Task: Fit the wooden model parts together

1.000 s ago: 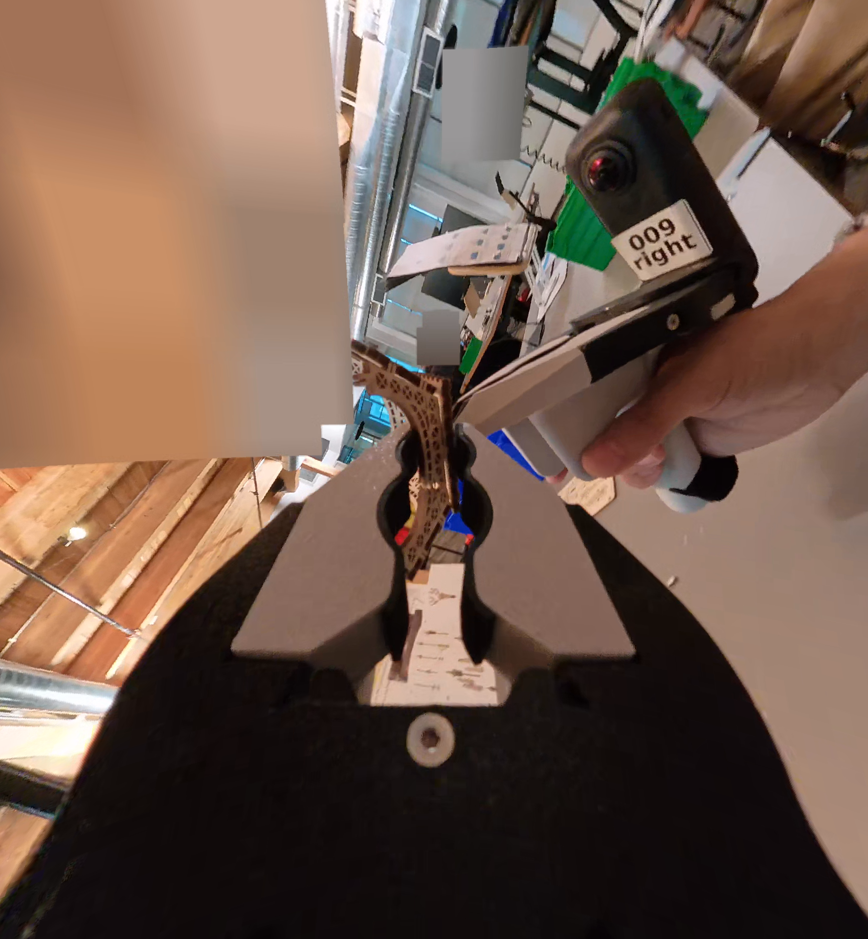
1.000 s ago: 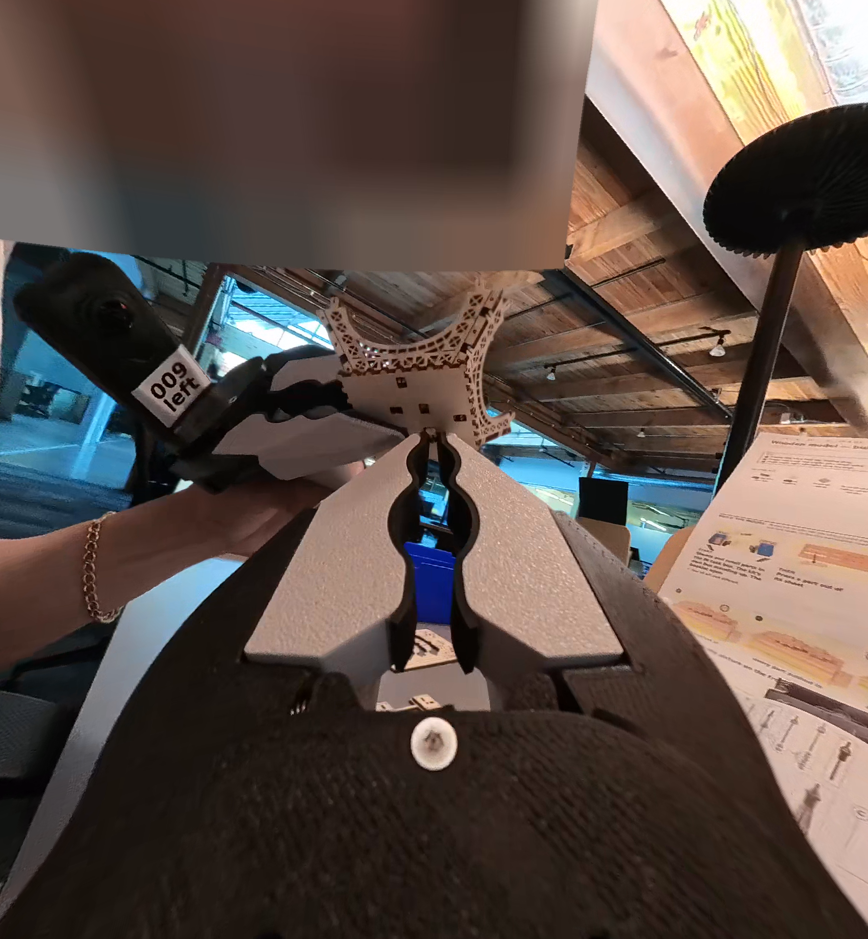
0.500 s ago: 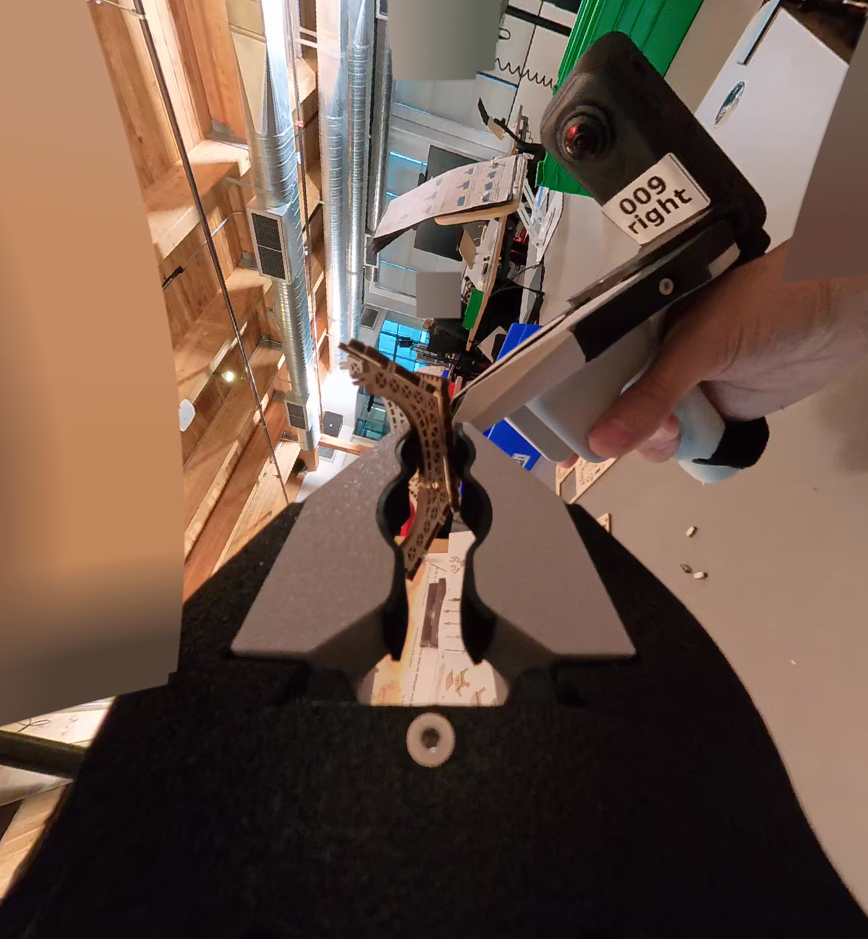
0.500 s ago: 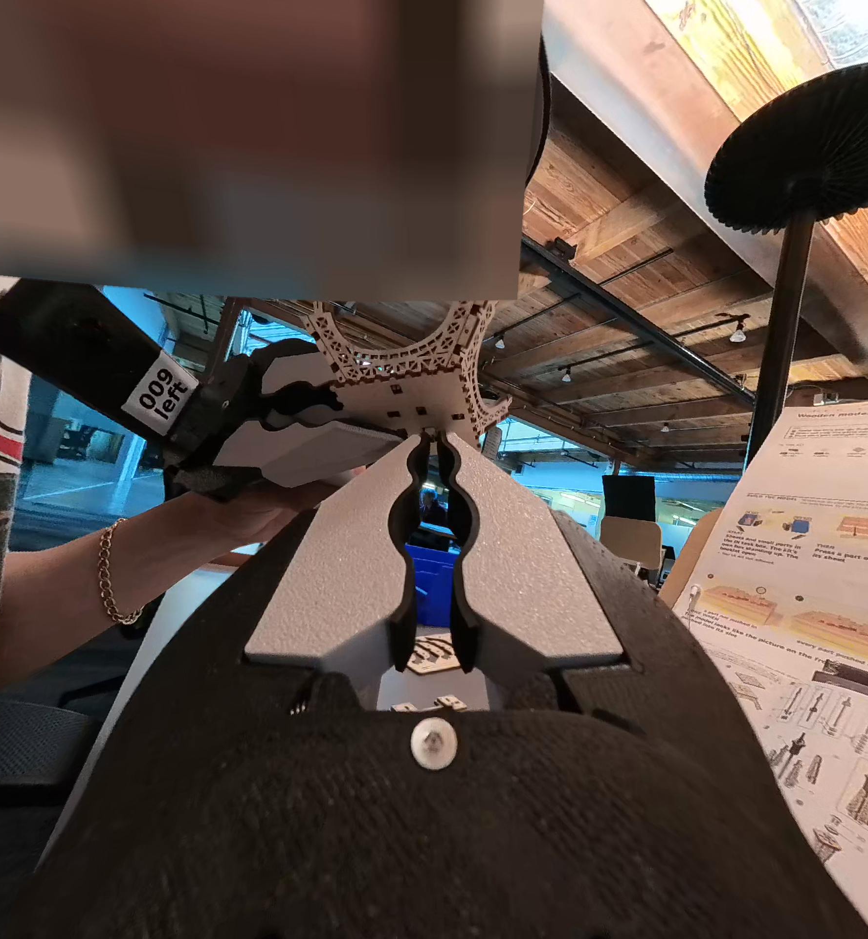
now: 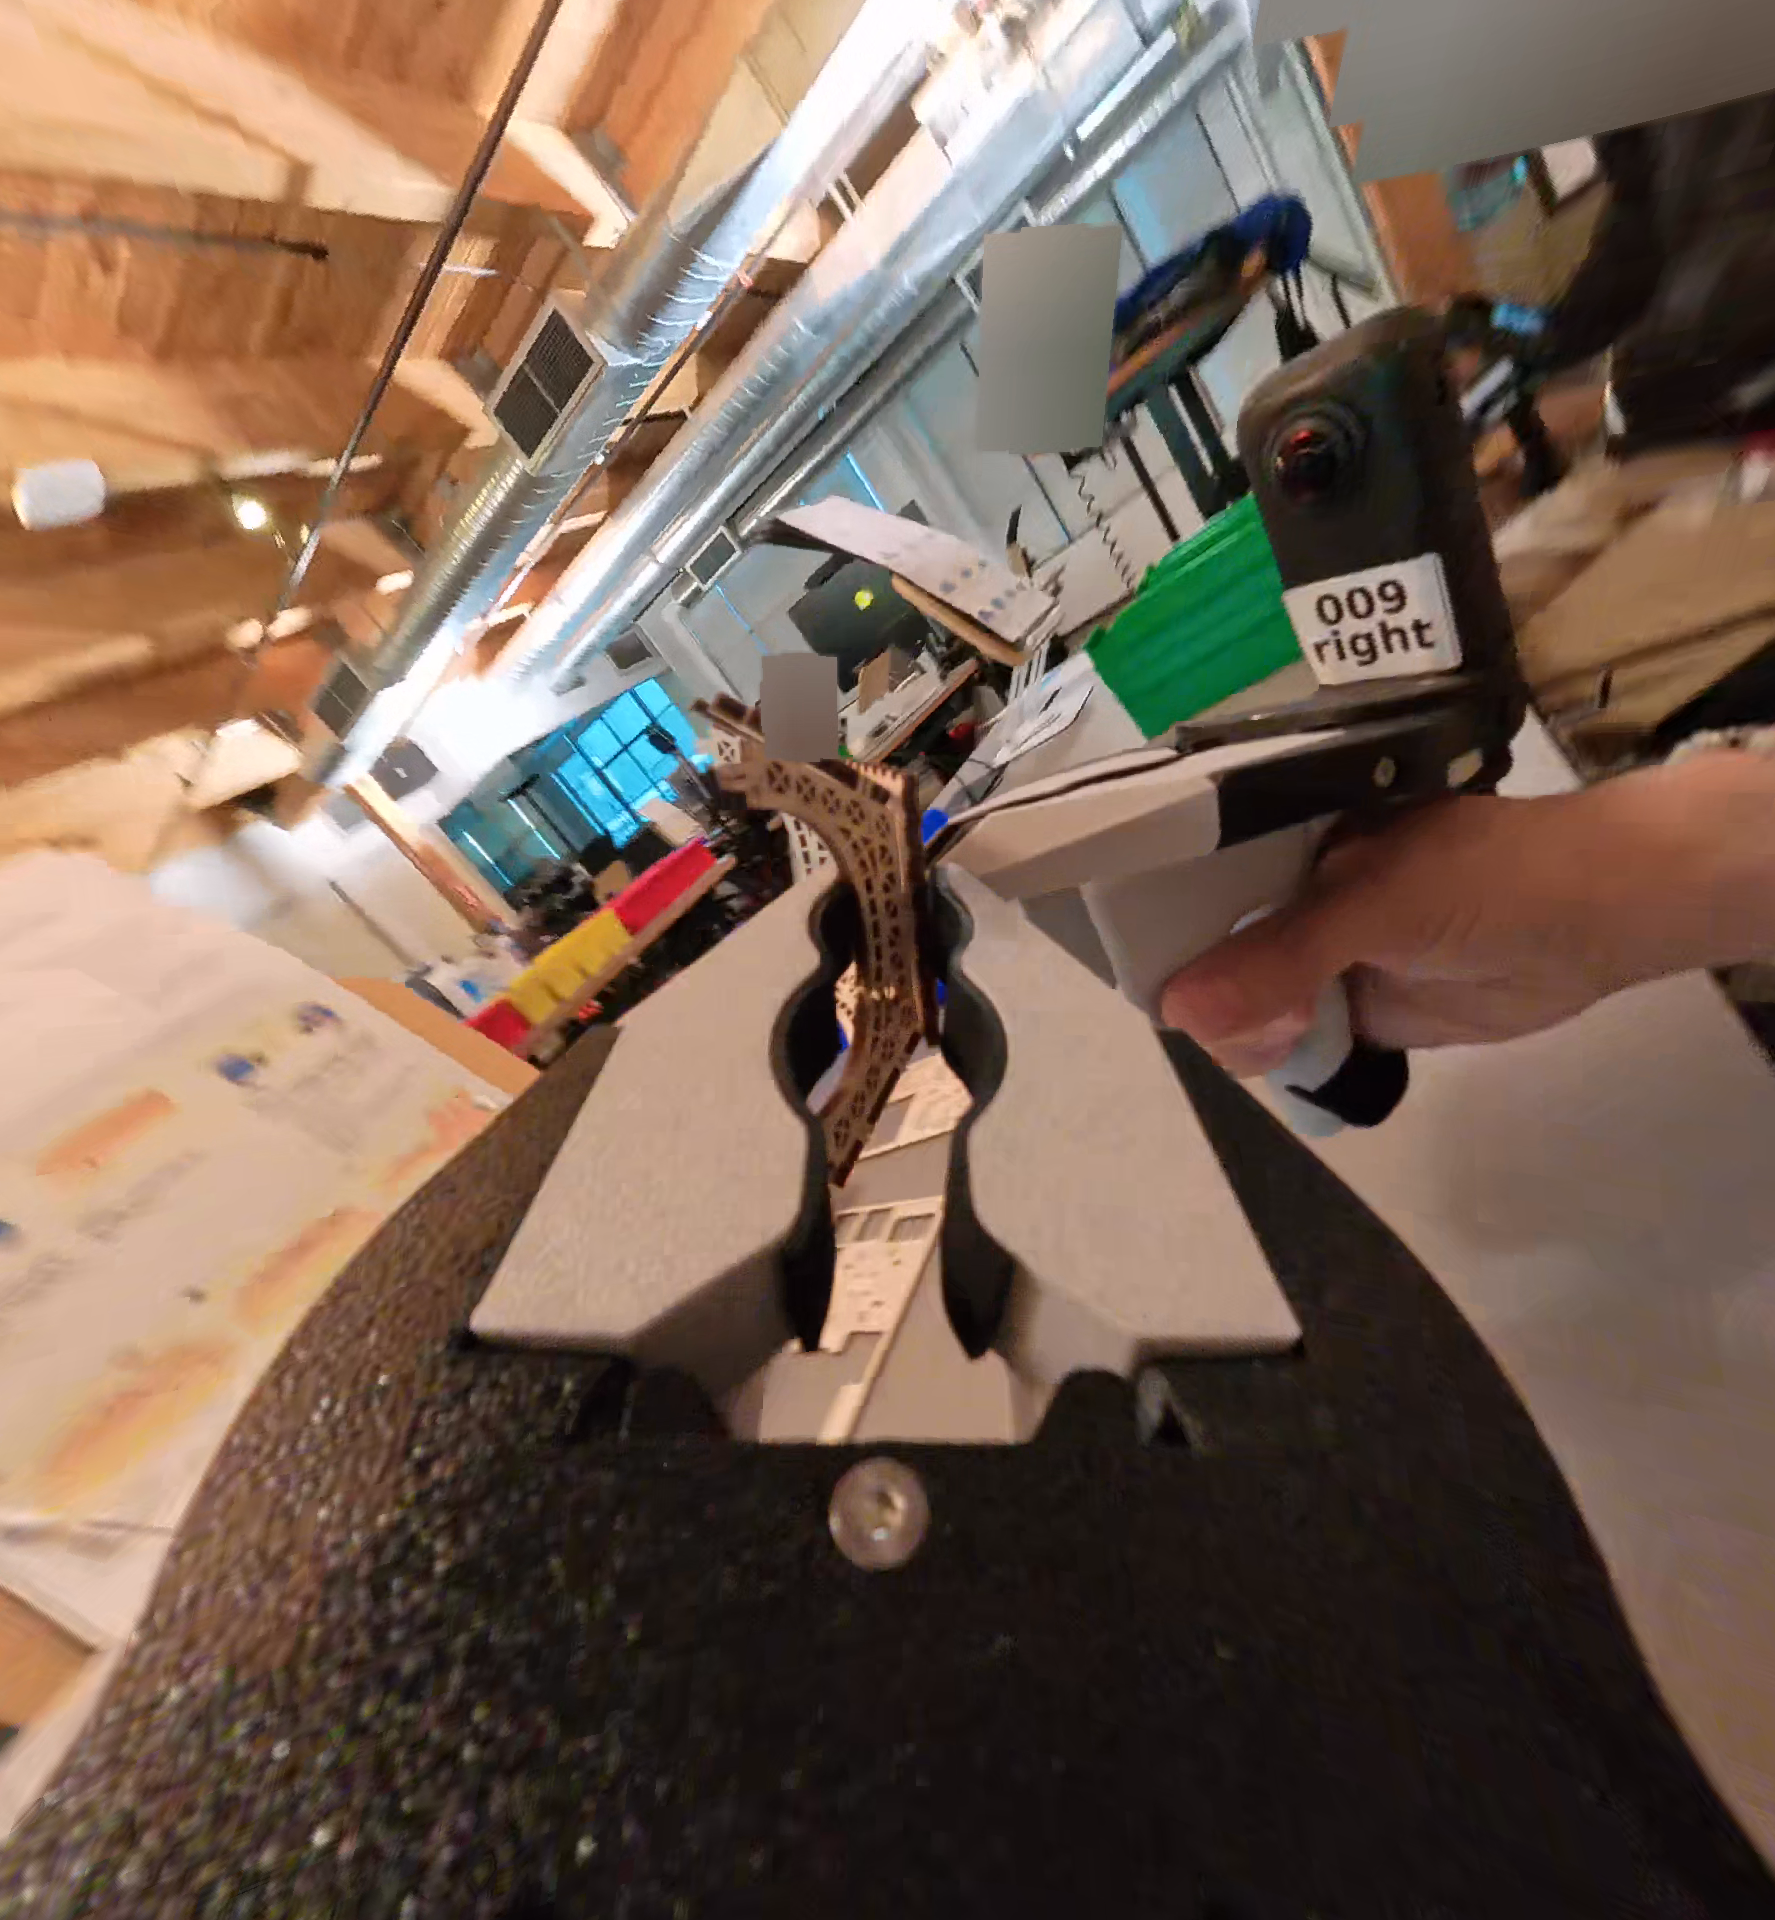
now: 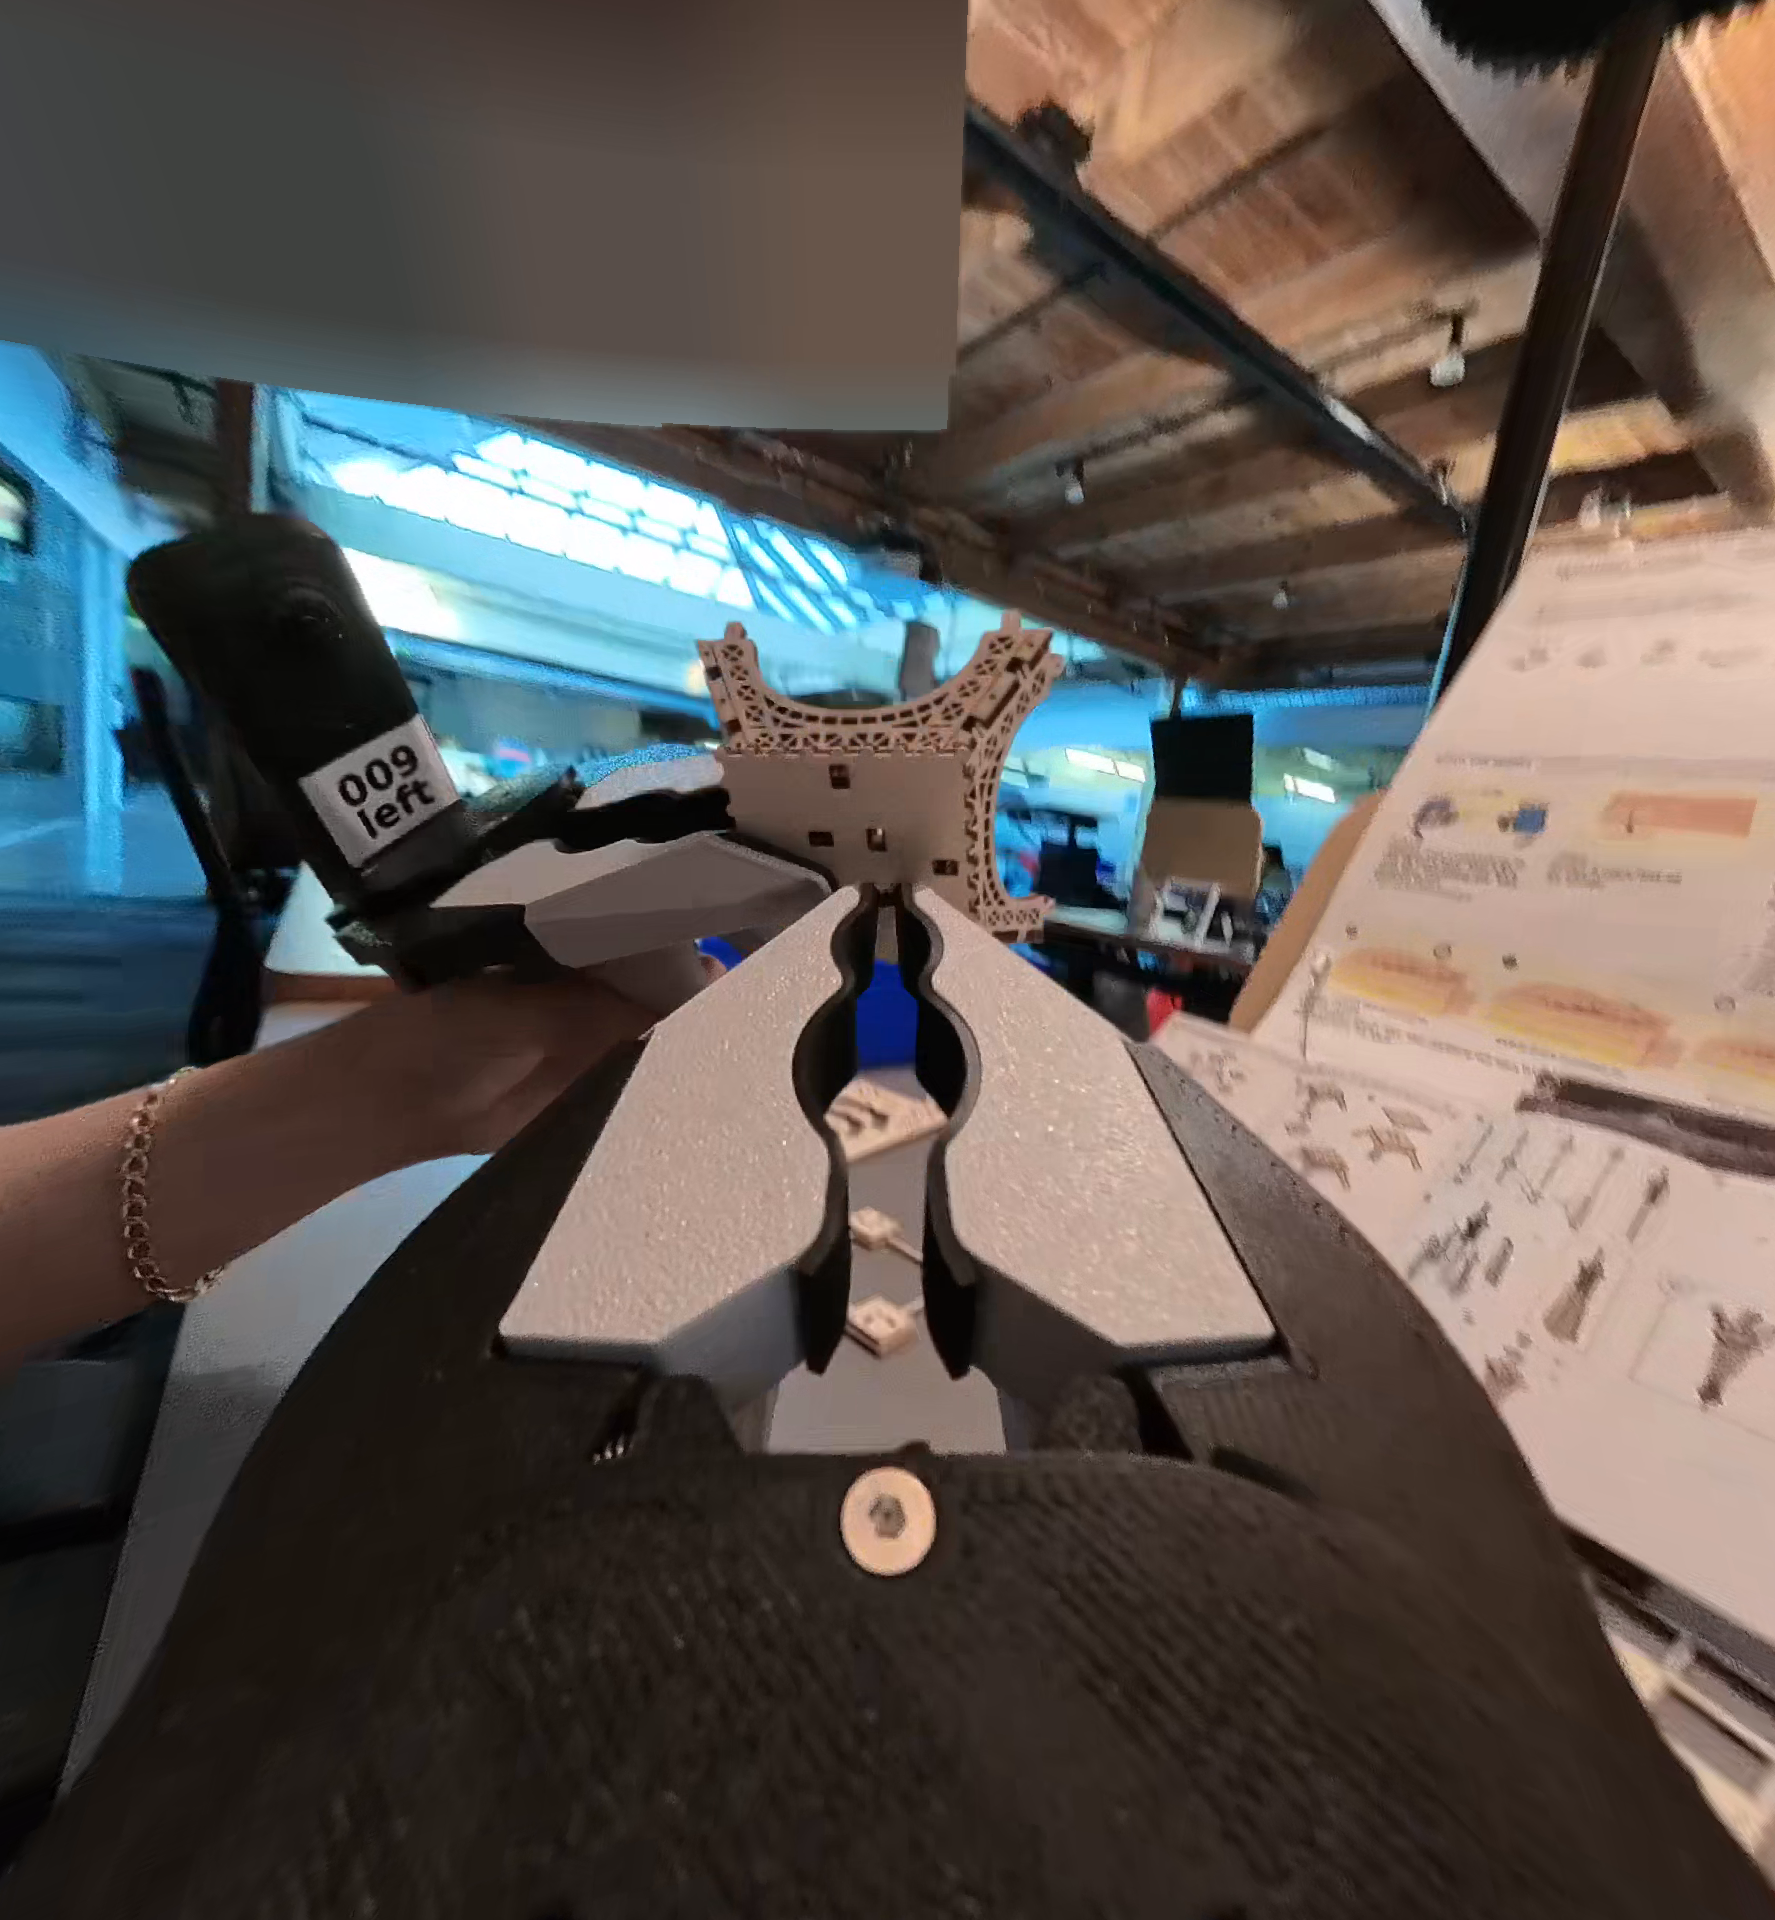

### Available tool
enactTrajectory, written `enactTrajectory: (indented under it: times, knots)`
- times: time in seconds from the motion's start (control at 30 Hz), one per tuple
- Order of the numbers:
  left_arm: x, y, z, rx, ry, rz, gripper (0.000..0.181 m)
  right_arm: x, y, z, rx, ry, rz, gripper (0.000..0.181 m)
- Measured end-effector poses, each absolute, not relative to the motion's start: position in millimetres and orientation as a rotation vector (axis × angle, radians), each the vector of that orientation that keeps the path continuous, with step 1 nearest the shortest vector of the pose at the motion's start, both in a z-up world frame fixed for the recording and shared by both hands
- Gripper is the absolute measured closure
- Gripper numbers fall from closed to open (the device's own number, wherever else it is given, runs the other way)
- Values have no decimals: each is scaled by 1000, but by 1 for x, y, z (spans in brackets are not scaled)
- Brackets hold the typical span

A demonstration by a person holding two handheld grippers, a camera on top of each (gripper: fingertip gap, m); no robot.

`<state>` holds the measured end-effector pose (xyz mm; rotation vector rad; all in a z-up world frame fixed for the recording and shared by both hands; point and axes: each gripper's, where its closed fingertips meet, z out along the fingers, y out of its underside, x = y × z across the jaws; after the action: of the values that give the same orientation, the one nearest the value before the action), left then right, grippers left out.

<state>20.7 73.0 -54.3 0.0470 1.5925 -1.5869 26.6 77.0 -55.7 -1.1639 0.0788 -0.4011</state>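
My left gripper (image 5: 878,935) is closed on the wooden lattice tower model (image 5: 867,925), pinching one curved leg between its fingertips. My right gripper (image 6: 888,904) is clamped narrowly on the model's flat platform edge (image 6: 862,821), held up in the air. Only the right wrist view shows the arched legs face-on, the loose small wooden parts (image 6: 878,1325) on the table, and the instruction sheet (image 6: 1589,987) at far right.
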Motion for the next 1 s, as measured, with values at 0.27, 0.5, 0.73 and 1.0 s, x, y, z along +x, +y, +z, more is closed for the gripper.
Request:
enactTrajectory:
  times: [0.27,0.5,0.73,1.0]
  knots:
    - [41,82,-63,-244,1575,-2023,170,46,83,-67,-1296,246,-334,180]
    - [45,80,-64,-330,1556,-2160,170,49,78,-68,-1294,285,-329,176]
    - [46,78,-64,-371,1549,-2211,170,50,73,-67,-1315,286,-387,173]
    - [49,77,-67,-382,1565,-2170,170,51,76,-69,-1358,273,-427,181]
